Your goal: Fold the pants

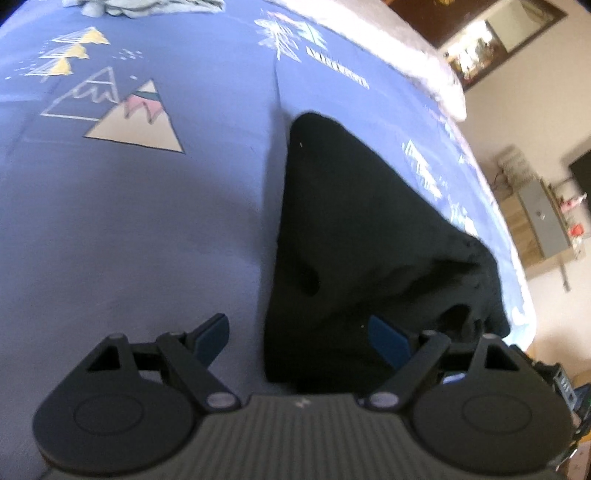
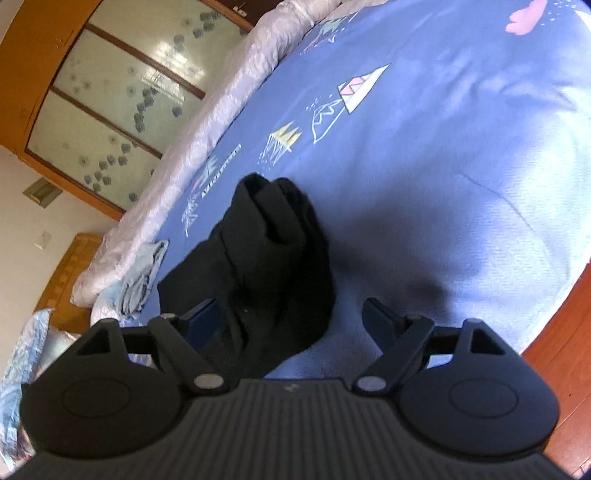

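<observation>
The black pants (image 1: 354,236) lie in a folded bundle on the blue patterned bedsheet (image 1: 147,221), near the bed's right edge. My left gripper (image 1: 299,334) is open above the bundle's near end, its right finger over the black cloth, its left finger over bare sheet. In the right wrist view the pants (image 2: 269,258) show as a thick folded heap with a rolled end at the far side. My right gripper (image 2: 286,319) is open, its left finger behind the heap's near edge and its right finger over the sheet. Neither gripper holds cloth.
A pale quilt (image 2: 207,122) runs along the bed's far edge. A light blue garment (image 1: 147,7) lies at the far end of the sheet; another lies by the quilt (image 2: 142,269). A wooden wardrobe (image 2: 74,92) and wooden floor (image 2: 561,350) flank the bed.
</observation>
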Motion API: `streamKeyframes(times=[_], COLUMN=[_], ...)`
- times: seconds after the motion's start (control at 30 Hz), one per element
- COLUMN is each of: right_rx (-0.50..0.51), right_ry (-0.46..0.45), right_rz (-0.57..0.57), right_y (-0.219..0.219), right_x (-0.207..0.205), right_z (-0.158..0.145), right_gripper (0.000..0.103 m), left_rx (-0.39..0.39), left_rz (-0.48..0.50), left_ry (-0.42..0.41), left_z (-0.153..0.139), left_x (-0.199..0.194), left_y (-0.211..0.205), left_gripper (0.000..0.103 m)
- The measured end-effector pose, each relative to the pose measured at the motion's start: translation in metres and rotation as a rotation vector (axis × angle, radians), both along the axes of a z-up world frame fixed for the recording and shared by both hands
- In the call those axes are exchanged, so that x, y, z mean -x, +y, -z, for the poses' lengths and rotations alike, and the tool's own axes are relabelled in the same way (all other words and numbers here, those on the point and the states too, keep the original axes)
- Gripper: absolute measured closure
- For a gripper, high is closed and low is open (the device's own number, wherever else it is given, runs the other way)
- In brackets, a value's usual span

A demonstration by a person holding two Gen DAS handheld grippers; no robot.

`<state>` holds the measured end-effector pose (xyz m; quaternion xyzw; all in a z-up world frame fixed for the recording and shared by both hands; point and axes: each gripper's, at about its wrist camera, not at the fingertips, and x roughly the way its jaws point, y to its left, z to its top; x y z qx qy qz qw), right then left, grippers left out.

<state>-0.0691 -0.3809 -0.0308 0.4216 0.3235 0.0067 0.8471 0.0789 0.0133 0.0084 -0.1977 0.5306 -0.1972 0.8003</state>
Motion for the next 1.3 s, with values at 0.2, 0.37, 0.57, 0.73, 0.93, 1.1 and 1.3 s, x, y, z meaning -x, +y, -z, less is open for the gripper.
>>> streamKeyframes(times=[0.2, 0.37, 0.57, 0.73, 0.93, 1.1, 1.3], right_rx=[-0.004, -0.013, 0.070, 0.044, 0.112, 0.088, -0.026], right_ry=[0.001, -0.015, 0.000, -0.016, 0.020, 0.053, 0.049], right_rz=[-0.011, -0.031, -0.100, -0.100, -0.124, -0.141, -0.216], right_y=[-0.008, -0.008, 0.016, 0.001, 0.003, -0.002, -0.021], right_x=[-0.018, -0.029, -0.051, -0.037, -0.024, -0.031, -0.031], right_z=[0.006, 0.012, 0.007, 0.010, -0.001, 0.002, 0.008], right_gripper=[0.017, 0.016, 0.016, 0.024, 0.022, 0.022, 0.022], left_rx=[0.001, 0.034, 0.113, 0.222, 0.099, 0.044, 0.062], left_rz=[0.046, 0.072, 0.090, 0.037, 0.018, 0.147, 0.320], left_ry=[0.008, -0.002, 0.028, 0.097, 0.038, -0.015, -0.055], left_z=[0.009, 0.012, 0.017, 0.028, 0.019, 0.014, 0.015], left_x=[-0.011, -0.014, -0.023, -0.026, -0.028, -0.028, -0.038], left_y=[-0.016, -0.023, -0.031, -0.006, -0.001, -0.014, -0.021], left_gripper=[0.015, 0.014, 0.026, 0.048, 0.048, 0.027, 0.022])
